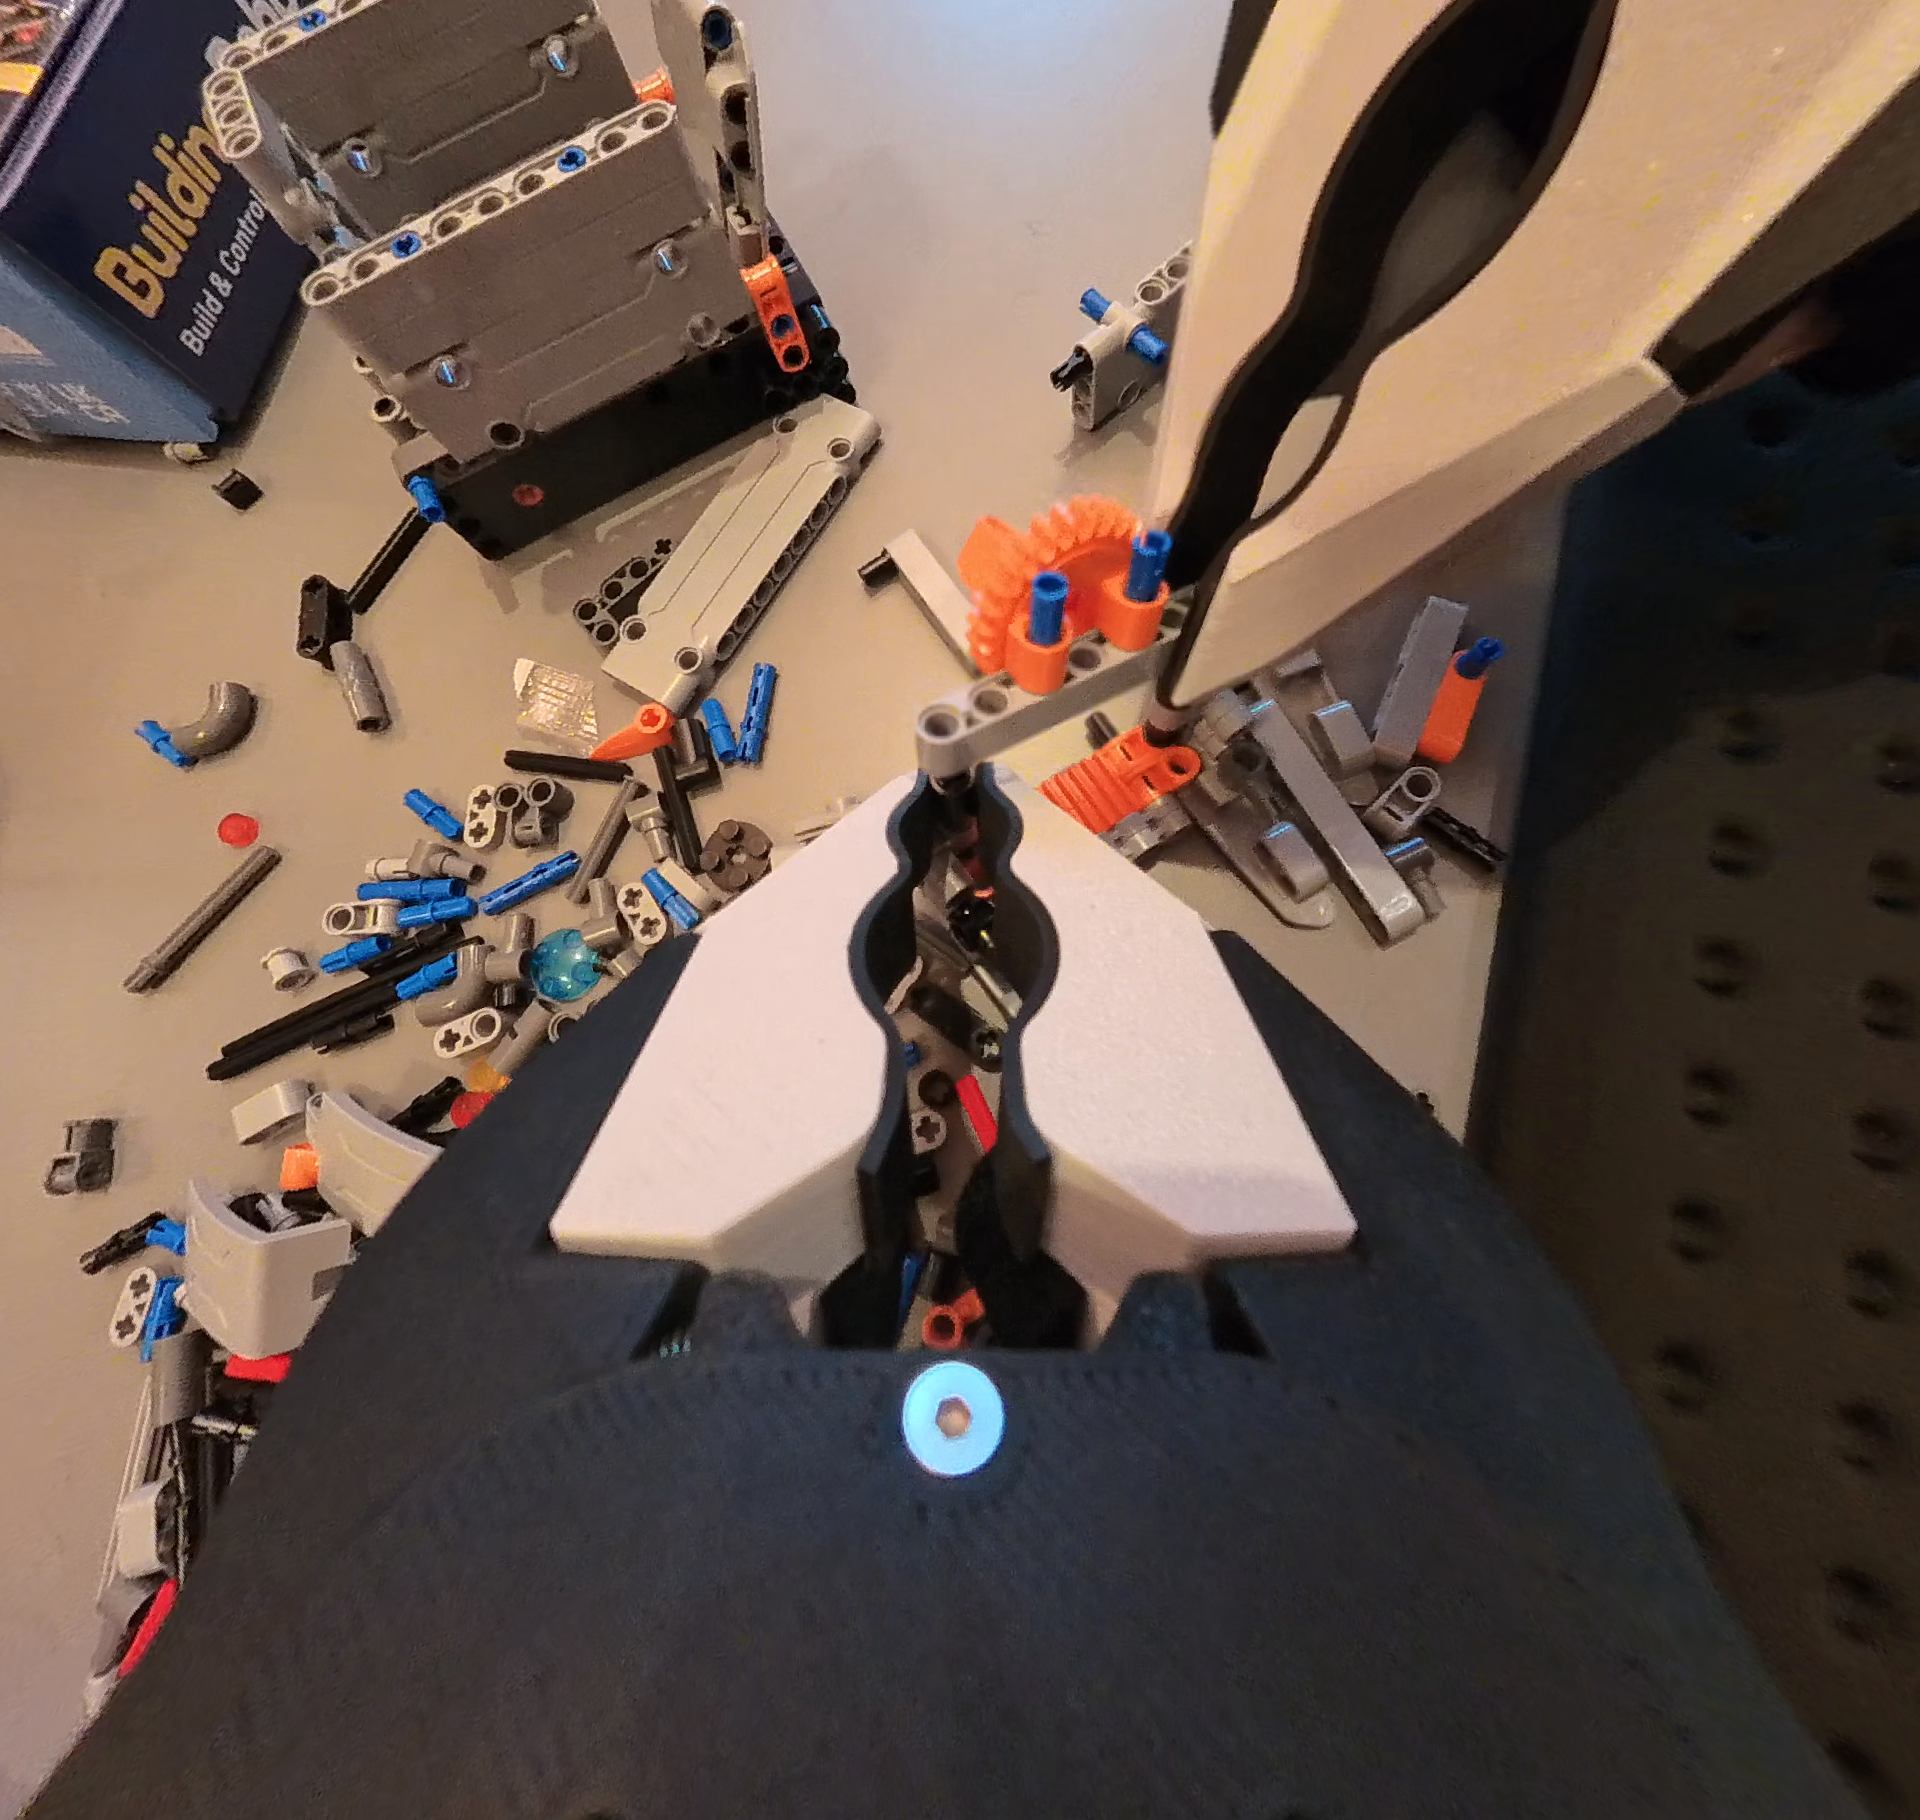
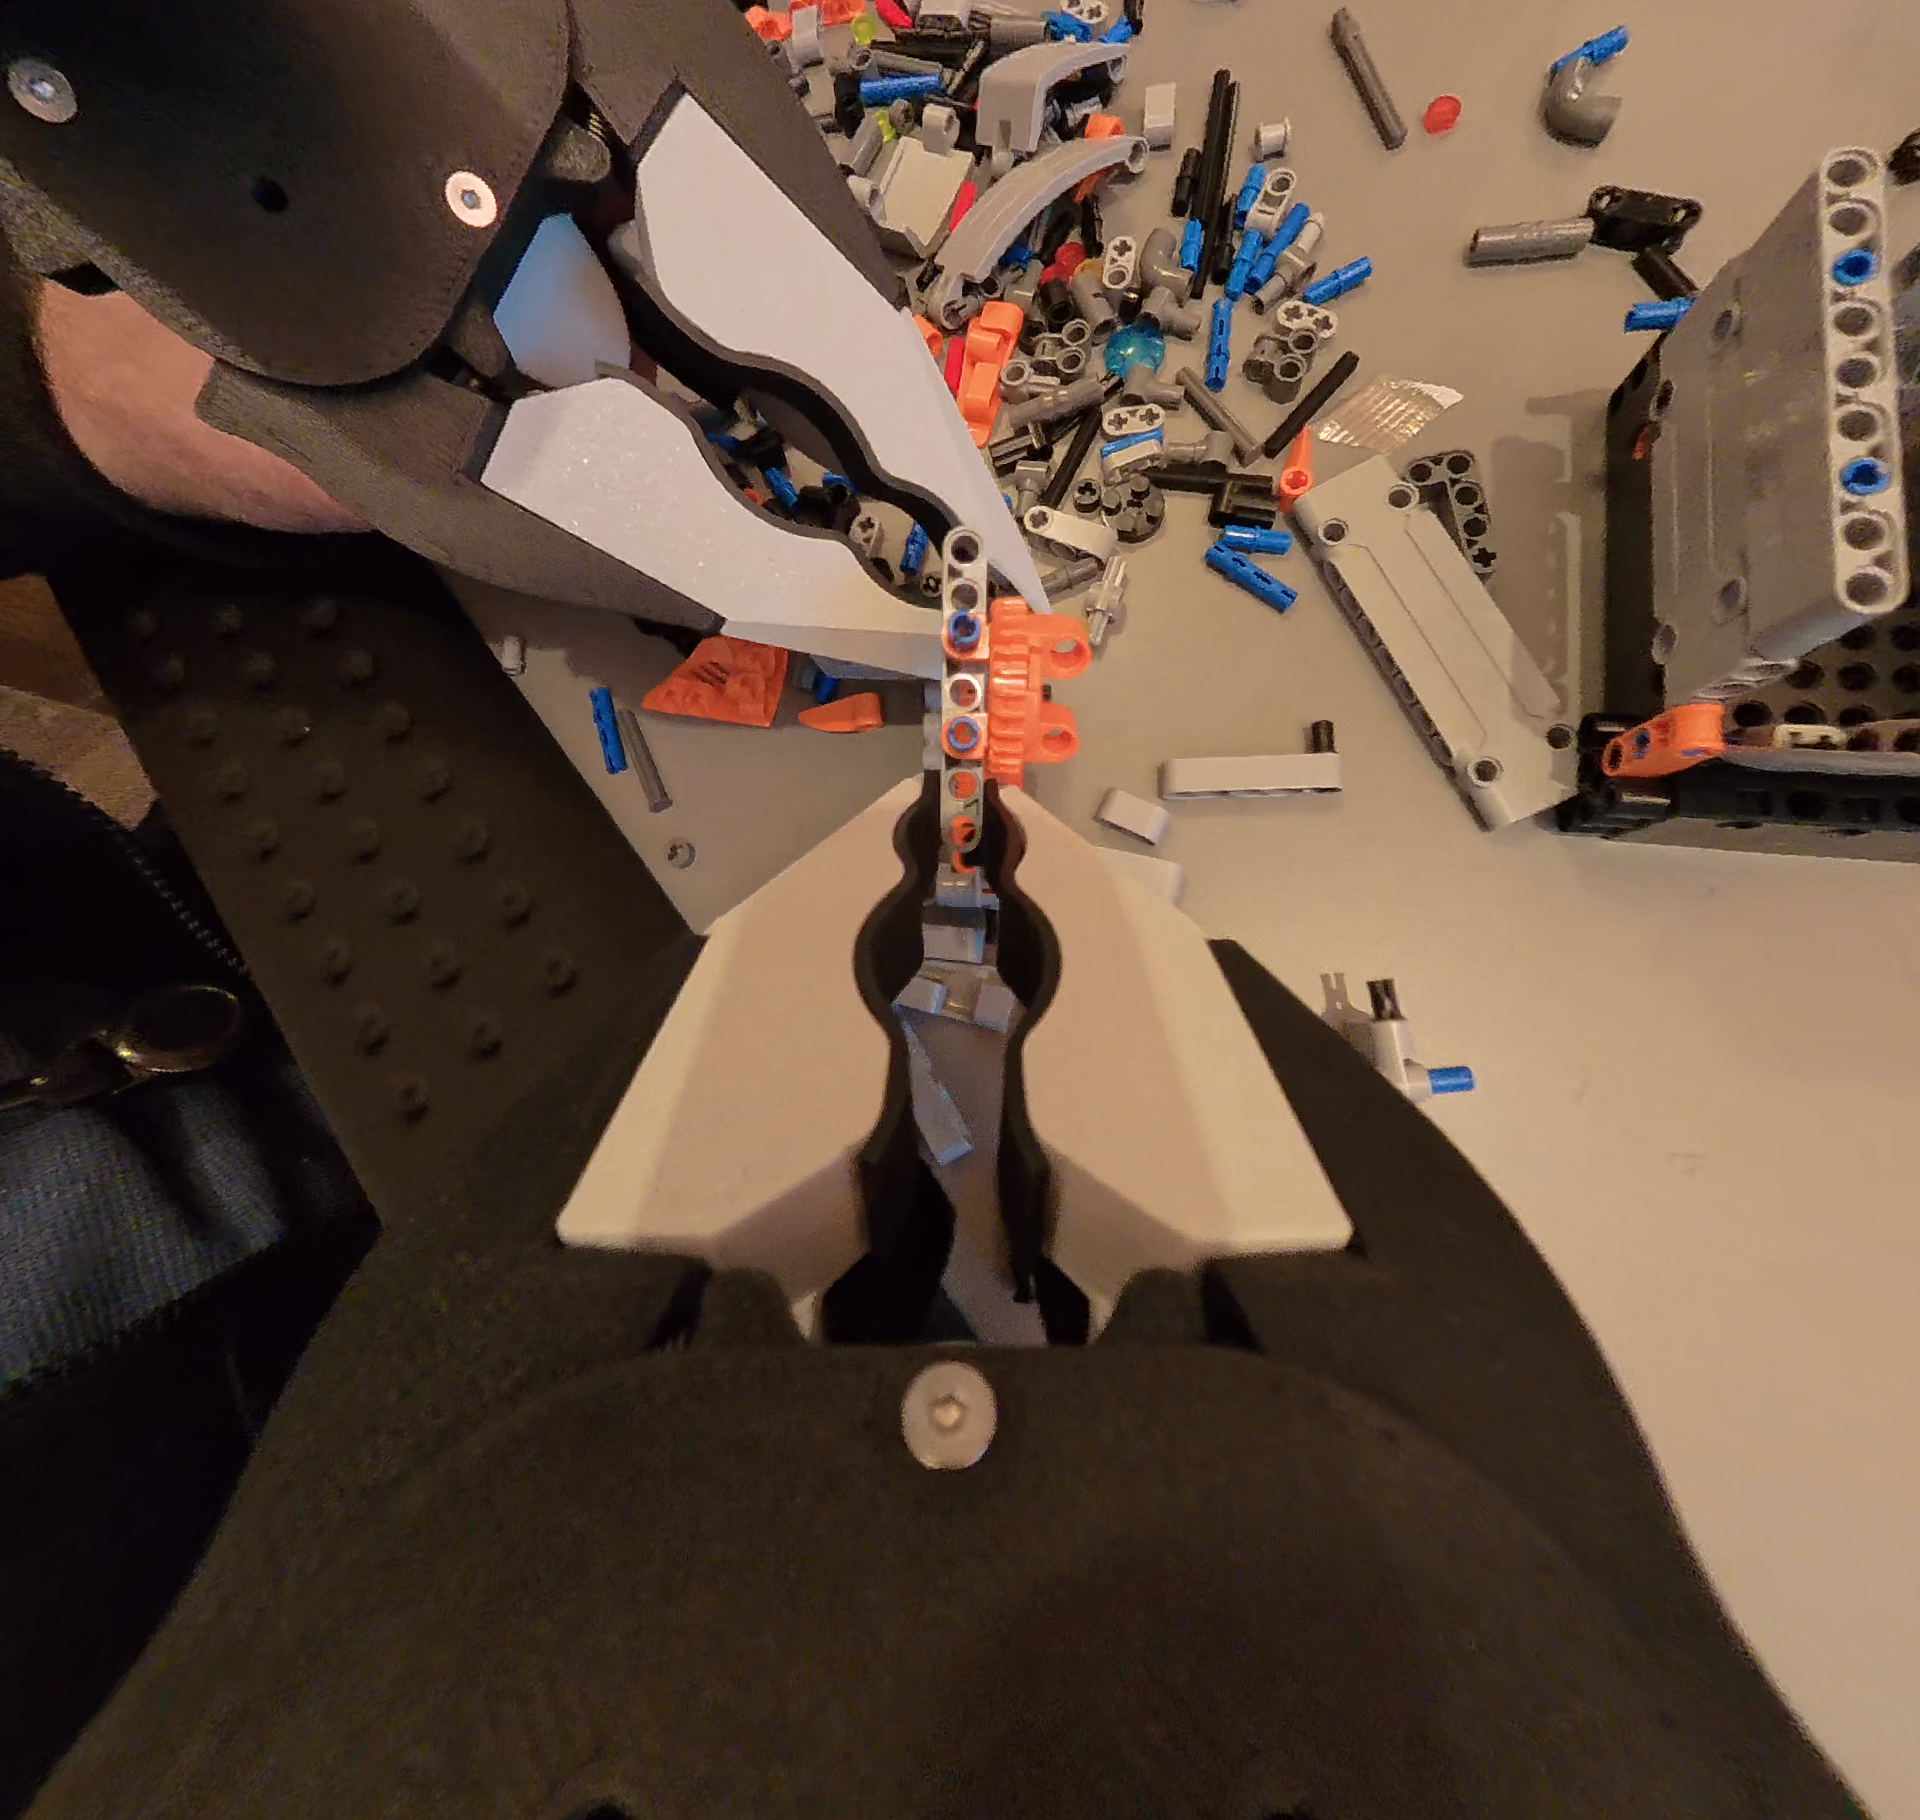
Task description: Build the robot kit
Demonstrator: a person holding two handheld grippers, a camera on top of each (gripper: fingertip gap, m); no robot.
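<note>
left claw (image 1: 951, 783): nearly closed, tips pinching a small black pin under the near end of the grey beam (image 1: 1049, 695); hold looks light, contact partly hidden.
right claw (image 2: 961, 814): closed on the other end of the same beam; beam stands up out of its tips.
beam: held in the air between both claws, above the worktop (image 1: 987, 212), clear of it.
on beam: orange gear part (image 1: 1049, 565) fixed to it with two blue pins (image 1: 1047, 598).
under claws: loose pile of grey, black and blue parts (image 1: 499, 897) toward the worktop's near edge, on the left claw's outer side.
right claw side: smaller heap of grey pieces with an orange toothed block (image 1: 1117, 773) just below the beam.
farther in: large grey and black block assembly (image 1: 540, 243), upright; long grey panel (image 1: 748, 544) lying flat beside it.
far corner: dark blue box (image 1: 125, 212) with printed lettering.
step in hand: both claws gripping one small sub-assembly, judging by the grip.
</note>
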